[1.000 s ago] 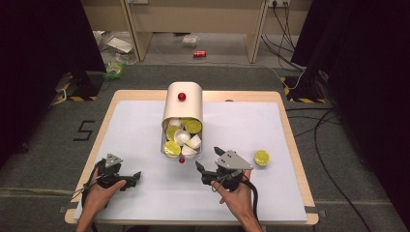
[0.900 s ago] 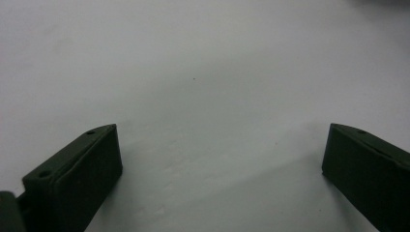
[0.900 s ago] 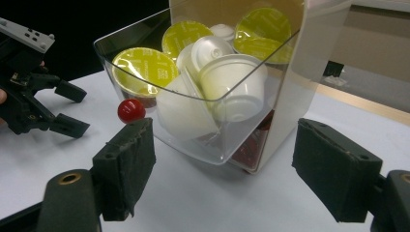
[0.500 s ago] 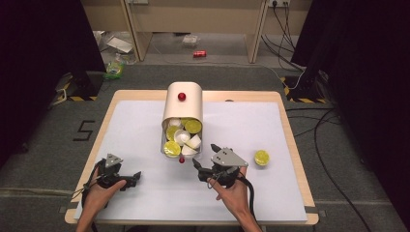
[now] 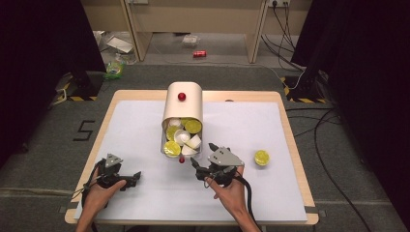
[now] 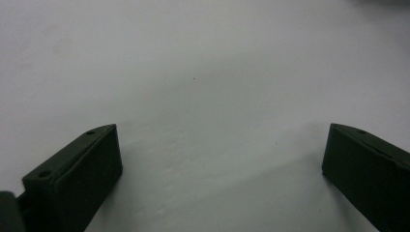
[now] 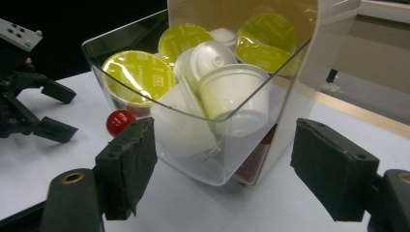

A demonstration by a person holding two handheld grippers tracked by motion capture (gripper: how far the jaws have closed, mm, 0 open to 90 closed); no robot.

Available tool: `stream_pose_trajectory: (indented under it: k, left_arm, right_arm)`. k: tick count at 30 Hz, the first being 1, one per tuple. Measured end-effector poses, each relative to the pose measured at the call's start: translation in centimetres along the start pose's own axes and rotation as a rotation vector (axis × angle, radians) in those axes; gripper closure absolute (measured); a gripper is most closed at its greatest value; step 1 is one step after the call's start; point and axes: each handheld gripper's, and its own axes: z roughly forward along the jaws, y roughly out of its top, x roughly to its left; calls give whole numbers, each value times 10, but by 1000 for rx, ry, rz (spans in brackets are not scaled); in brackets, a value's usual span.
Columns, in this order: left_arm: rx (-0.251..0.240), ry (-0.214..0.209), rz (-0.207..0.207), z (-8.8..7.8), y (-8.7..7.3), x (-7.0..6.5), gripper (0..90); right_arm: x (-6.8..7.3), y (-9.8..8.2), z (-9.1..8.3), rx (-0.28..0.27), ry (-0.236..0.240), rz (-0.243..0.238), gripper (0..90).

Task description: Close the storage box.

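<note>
Left gripper rests on the near left of the tabletop, well apart from the work; in its own view the jaws stand wide over bare white surface, released and empty.

At centre, the capsule dispenser stands with its clear drawer pulled out toward the near side, heaped with yellow-lidded and white coffee capsules. A red knob shows at the drawer's front, beside one jaw.

Right gripper sits just near of the drawer, jaws aimed at it. They have just been closing, yet they straddle the drawer's corner with daylight on both sides: no pad presses, nothing held.

Judgement: the step in hand is the approach to the drawer, either for its knob or for a capsule. The next move calls for a decided aim, then a square closure.

A lone yellow capsule lies at the near right, apart from the gripper.

Obscured: the capsules low in the drawer are hidden by those above, and the reddish patch under the drawer cannot be identified.
</note>
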Motion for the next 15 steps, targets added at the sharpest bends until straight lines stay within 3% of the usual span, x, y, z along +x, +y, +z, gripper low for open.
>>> stream_pose_trajectory:
  k: [9,13,15]
  left_arm:
    - [1,0,0,0,0,0,0]
    - [0,0,0,0,0,0,0]
    - [0,0,0,0,0,0,0]
  right_arm:
    - [-4,0,2,-3,-2,34,231]
    - [-6,2,3,-24,-29,24,245]
    - [-8,3,4,-20,-31,45,228]
